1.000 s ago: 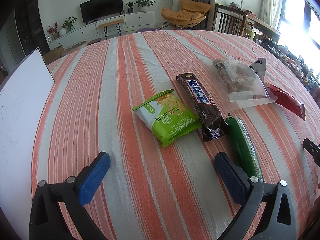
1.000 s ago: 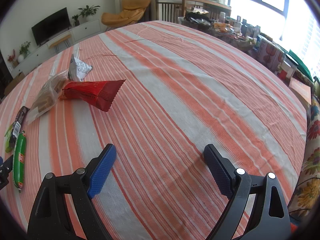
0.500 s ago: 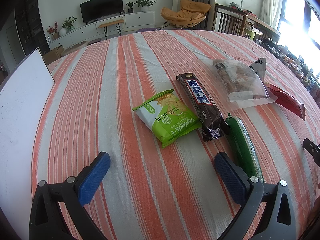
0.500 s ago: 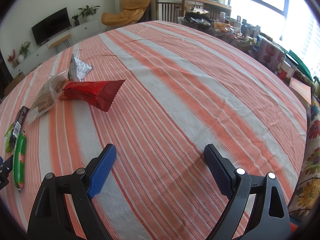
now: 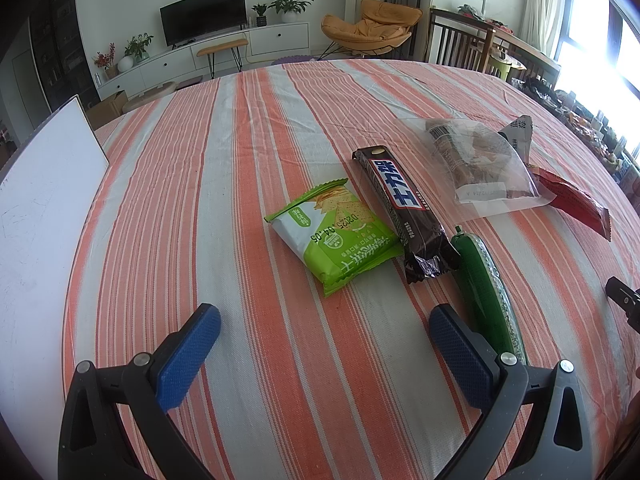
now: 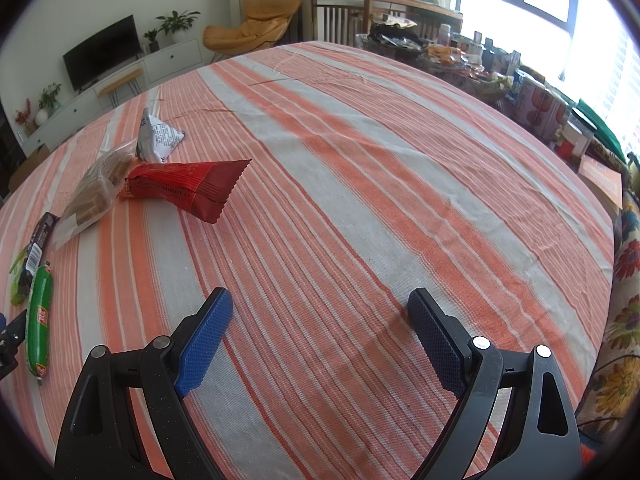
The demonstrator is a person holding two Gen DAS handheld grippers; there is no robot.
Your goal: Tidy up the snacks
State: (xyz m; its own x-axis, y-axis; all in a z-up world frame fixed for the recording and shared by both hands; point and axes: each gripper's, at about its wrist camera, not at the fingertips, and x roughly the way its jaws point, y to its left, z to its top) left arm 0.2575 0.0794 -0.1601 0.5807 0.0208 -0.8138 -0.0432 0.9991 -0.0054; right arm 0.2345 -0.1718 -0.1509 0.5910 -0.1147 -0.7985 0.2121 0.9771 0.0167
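Snacks lie on the striped tablecloth. In the left wrist view: a green cracker pack (image 5: 336, 232), a dark chocolate bar (image 5: 404, 208), a green sausage stick (image 5: 486, 292), a clear bag of biscuits (image 5: 476, 164), a red packet (image 5: 576, 200) and a silver packet (image 5: 518, 132). My left gripper (image 5: 324, 344) is open and empty, just short of the cracker pack. My right gripper (image 6: 320, 328) is open and empty over bare cloth; the red packet (image 6: 188, 188), clear bag (image 6: 100, 184), silver packet (image 6: 158, 136) and sausage stick (image 6: 38, 316) lie to its left.
A white board (image 5: 40, 216) stands along the table's left edge. A cluttered side table with jars and boxes (image 6: 532, 96) sits beyond the right edge. Chairs (image 5: 460, 44) stand at the far side.
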